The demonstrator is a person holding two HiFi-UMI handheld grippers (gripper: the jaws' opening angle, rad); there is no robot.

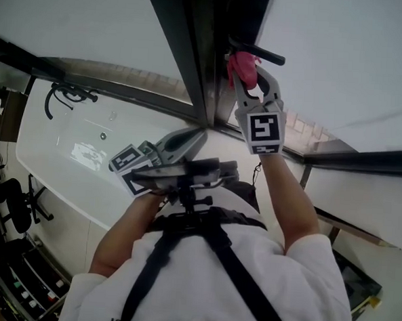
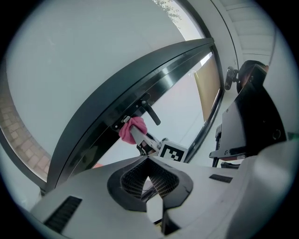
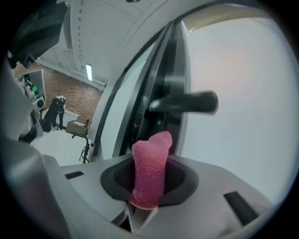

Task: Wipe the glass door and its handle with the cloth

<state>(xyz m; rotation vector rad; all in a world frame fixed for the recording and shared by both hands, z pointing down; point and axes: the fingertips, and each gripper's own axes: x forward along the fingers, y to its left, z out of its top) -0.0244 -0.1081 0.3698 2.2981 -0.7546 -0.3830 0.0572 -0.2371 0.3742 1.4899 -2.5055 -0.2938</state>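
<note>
A pink cloth point(image 3: 150, 168) sticks out of my right gripper point(image 3: 148, 184), which is shut on it. The cloth point(image 1: 242, 69) is raised to the black lever handle point(image 1: 258, 53) on the dark door frame point(image 1: 200, 61), just below the handle. In the right gripper view the handle point(image 3: 187, 102) juts right above the cloth's tip, over frosted glass point(image 3: 233, 93). My left gripper point(image 1: 188, 141) is held lower, near my chest, shut with nothing between its jaws point(image 2: 148, 179). From the left gripper view I see the cloth point(image 2: 132, 129) against the frame under the handle point(image 2: 152, 113).
Frosted glass panes point(image 1: 343, 56) flank the dark frame on both sides. A white counter point(image 1: 73, 148) with black chairs point(image 1: 8, 199) lies to the left. A brick wall shows beyond the glass. Black camera straps cross the person's white shirt.
</note>
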